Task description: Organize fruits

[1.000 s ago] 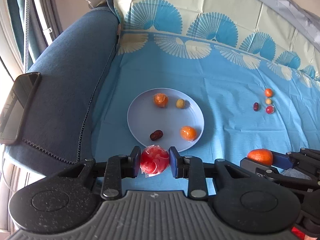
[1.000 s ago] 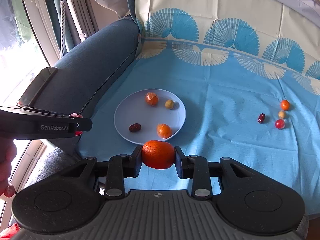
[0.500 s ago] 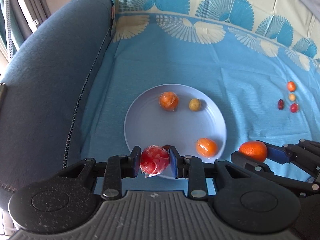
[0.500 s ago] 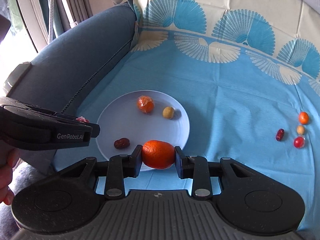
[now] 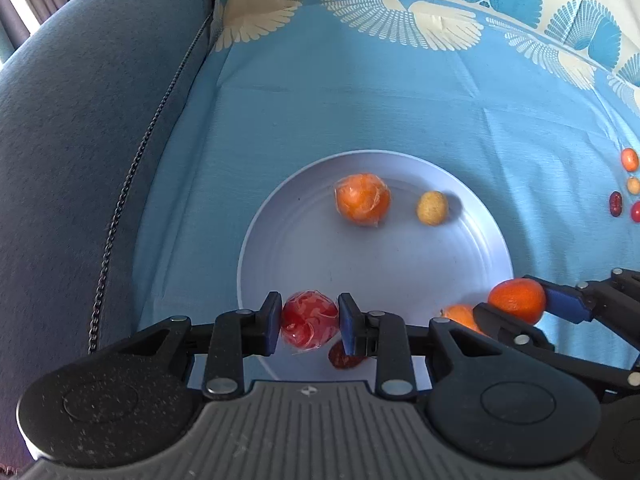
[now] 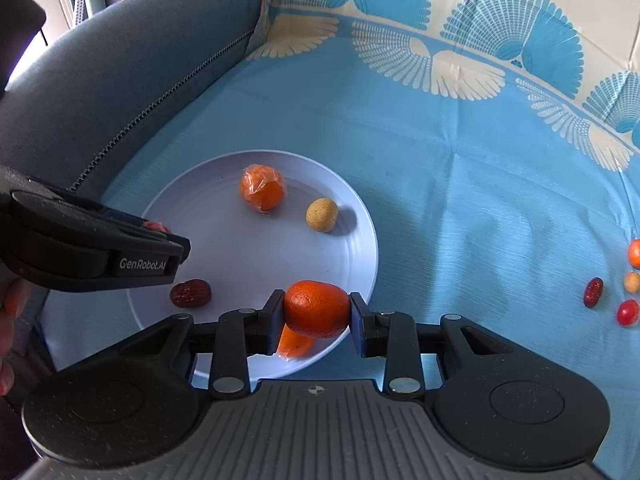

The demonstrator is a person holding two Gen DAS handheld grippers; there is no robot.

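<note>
Left wrist view.
- Left gripper [image 5: 309, 325]: clenched on a red fruit in clear wrap [image 5: 309, 322], both pads pressed to its sides, held over the near rim of the plate.
- Plate [image 5: 472, 240]: pale lavender, round, on the blue cloth [image 5: 360, 100].
- On the plate: a wrapped orange fruit [image 5: 362, 199] at the far side; a small yellow fruit [image 5: 432, 208] just to its right, apart from it; a dark red date [image 5: 344, 357] at the near rim, partly hidden behind the right finger; a second orange fruit [image 5: 458, 315] at the near right, partly hidden.
- Right gripper [image 5: 516, 307]: enters from the right edge, grasping a mandarin [image 5: 517, 306] over the plate's near right rim.
- On the cloth, far right, well apart from the plate: a cluster of four small fruits [image 5: 624, 188], orange, yellow, dark red and red.
- Blue sofa arm [image 5: 80, 120]: along the left.

Right wrist view.
- Right gripper [image 6: 317, 310]: clenched on the mandarin [image 6: 317, 308], pads against both ends, held above the second orange fruit [image 6: 294, 345] at the plate's [image 6: 360, 216] near edge.
- On the plate: wrapped orange fruit [image 6: 262, 187], yellow fruit [image 6: 322, 215], date [image 6: 191, 293] at the near left.
- Left gripper [image 6: 160, 227]: reaches in from the left over the plate's left rim; only a sliver of the red fruit [image 6: 156, 225] shows past its finger.
- Person's hand [image 6: 12, 312]: fingertips at the left edge.
- Four small fruits [image 6: 616, 292]: on the cloth [image 6: 460, 180] at far right.
</note>
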